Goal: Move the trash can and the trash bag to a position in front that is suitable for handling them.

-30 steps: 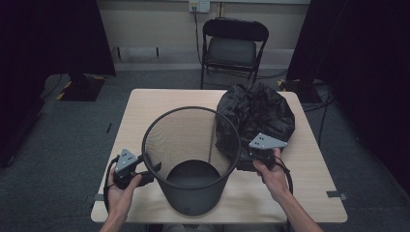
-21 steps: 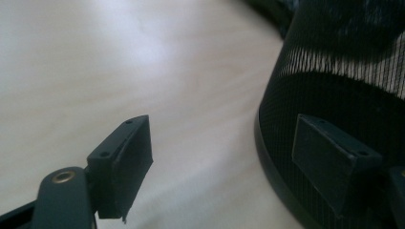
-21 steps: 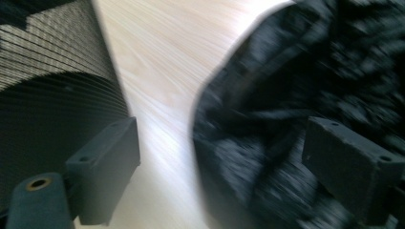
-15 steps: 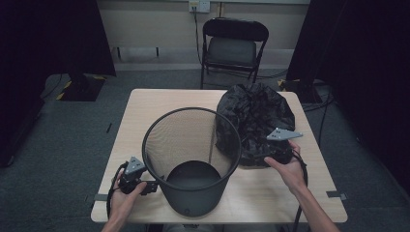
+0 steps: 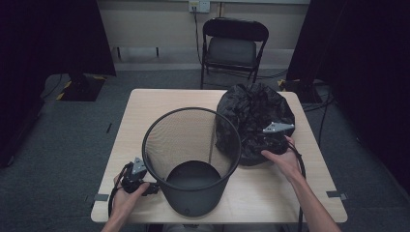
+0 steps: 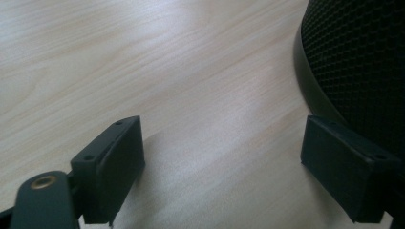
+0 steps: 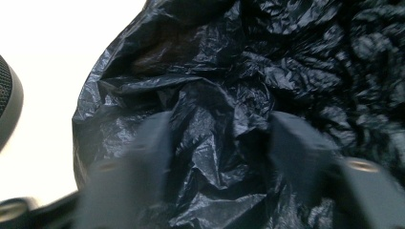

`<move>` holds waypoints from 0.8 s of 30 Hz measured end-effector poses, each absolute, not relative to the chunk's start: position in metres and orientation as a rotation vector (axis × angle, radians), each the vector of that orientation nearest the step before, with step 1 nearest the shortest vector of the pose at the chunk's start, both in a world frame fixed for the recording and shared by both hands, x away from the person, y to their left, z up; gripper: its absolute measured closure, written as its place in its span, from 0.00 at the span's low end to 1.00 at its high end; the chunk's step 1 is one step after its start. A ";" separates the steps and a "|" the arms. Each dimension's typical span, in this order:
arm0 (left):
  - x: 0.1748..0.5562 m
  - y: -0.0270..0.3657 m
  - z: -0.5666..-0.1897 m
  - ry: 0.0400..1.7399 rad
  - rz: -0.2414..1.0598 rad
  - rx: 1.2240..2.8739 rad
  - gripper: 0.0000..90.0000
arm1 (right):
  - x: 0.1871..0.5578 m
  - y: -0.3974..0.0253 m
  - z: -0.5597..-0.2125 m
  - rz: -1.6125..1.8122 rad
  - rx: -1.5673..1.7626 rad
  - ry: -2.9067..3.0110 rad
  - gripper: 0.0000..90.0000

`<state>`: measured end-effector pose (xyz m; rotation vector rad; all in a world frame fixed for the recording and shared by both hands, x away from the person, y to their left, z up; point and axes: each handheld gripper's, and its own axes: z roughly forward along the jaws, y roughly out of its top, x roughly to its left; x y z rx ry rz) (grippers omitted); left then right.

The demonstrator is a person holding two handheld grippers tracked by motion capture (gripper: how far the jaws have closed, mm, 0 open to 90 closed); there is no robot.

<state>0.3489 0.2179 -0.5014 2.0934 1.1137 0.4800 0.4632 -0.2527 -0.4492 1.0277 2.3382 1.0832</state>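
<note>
Black bag [image 5: 254, 121], full and crumpled, sits on the table [image 5: 145, 104] at its right far side, touching the mesh bin [image 5: 191, 159] that stands front-centre. Right gripper [image 5: 275, 137] is at the bag's near right side, jaws spread, crinkled plastic between them in the right gripper view; cannot tell if the pads touch it, blurred. Left gripper [image 5: 150, 188] lies low on the table by the bin's left base, jaws spread wide, bare wood between them, one jaw just beside the bin wall.
</note>
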 end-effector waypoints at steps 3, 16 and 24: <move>0.349 0.216 -0.502 1.125 0.487 2.091 0.14 | 0.467 -0.255 -0.454 1.109 1.036 2.348 0.71; 0.349 0.215 -0.502 1.129 0.489 2.091 0.12 | 0.436 -0.260 -0.440 1.164 0.938 2.339 0.98; 0.349 0.215 -0.502 1.133 0.489 2.089 0.12 | 0.403 -0.273 -0.443 1.183 0.928 2.338 0.99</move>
